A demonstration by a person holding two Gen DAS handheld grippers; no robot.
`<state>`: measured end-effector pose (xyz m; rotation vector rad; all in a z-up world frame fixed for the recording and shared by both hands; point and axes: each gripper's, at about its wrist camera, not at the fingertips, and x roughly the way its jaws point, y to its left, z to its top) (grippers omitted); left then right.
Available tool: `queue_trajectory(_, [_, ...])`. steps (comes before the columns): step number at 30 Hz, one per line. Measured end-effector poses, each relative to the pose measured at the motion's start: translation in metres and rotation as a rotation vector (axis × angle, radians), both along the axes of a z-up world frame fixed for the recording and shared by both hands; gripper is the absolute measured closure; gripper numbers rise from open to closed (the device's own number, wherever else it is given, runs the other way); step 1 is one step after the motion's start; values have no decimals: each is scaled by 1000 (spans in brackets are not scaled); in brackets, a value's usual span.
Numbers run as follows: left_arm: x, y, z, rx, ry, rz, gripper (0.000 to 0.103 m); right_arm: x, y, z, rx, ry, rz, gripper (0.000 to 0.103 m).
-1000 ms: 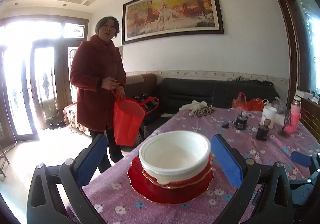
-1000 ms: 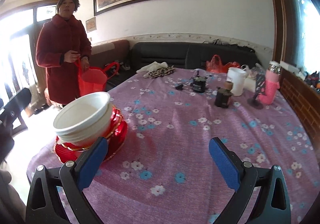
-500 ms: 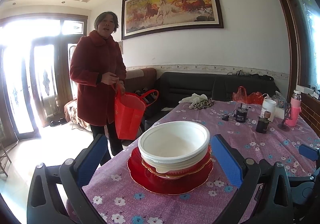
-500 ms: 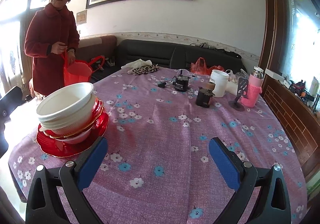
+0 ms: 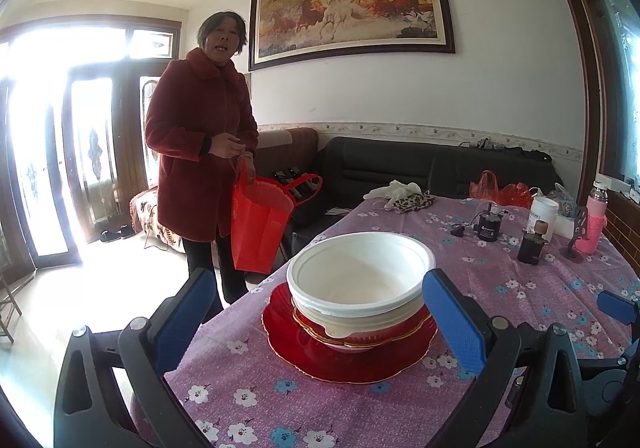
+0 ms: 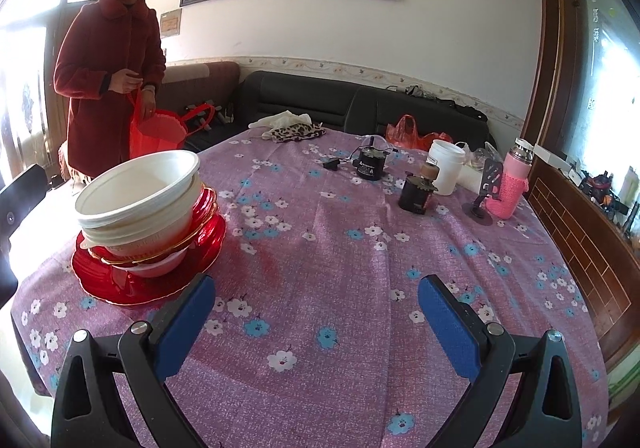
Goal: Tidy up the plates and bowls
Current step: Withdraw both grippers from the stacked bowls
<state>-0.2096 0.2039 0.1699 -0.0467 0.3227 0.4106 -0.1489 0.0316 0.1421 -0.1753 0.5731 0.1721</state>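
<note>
i am holding my left gripper [image 5: 320,322] with its blue pads [image 5: 182,318] spread wide, released and grasping nothing; the stack of dishes is sitting between and beyond the two pads, untouched by either. i am holding my right gripper [image 6: 316,322] likewise spread wide and empty over the bare tablecloth [image 6: 344,248], well to the right of the stack.

the stack is standing near the table's left edge. at its base a red plate [image 5: 348,364] is lying flat on the cloth. a red bowl with a gold rim [image 6: 208,203] is sitting above it, and in the right wrist view a pale bowl is showing beneath that one. white bowls [image 5: 360,276] are nesting on top, the uppermost one empty and leaning slightly toward the table edge.

at the far side of the table a white cup [image 6: 446,165], two dark jars [image 6: 416,193], a pink bottle [image 6: 512,183] and a leopard-print cloth [image 6: 296,132] are resting, well apart from the stack. a red plastic bag [image 6: 412,135] is lying near the far edge.

a person in a dark red coat [image 5: 200,163] is standing beyond the table's left side, holding a red tote bag [image 5: 258,224].
</note>
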Motion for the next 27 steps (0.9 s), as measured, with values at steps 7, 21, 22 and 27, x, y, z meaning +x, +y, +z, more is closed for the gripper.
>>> queue_trajectory(7, [-13, 11, 1, -24, -57, 15, 0, -2, 9, -4, -11, 9, 16, 0])
queue_trajectory(21, [-9, 31, -6, -21, 56, 53, 0, -13, 49, -7, -30, 14, 135, 0])
queue_trajectory(22, [-10, 36, -6, -30, 59, 62, 0, -14, 54, -8, -34, 15, 147, 0])
queue_trajectory(27, [-8, 63, -11, -100, 104, 128, 0, -21, 73, -7, -55, 3, 199, 0])
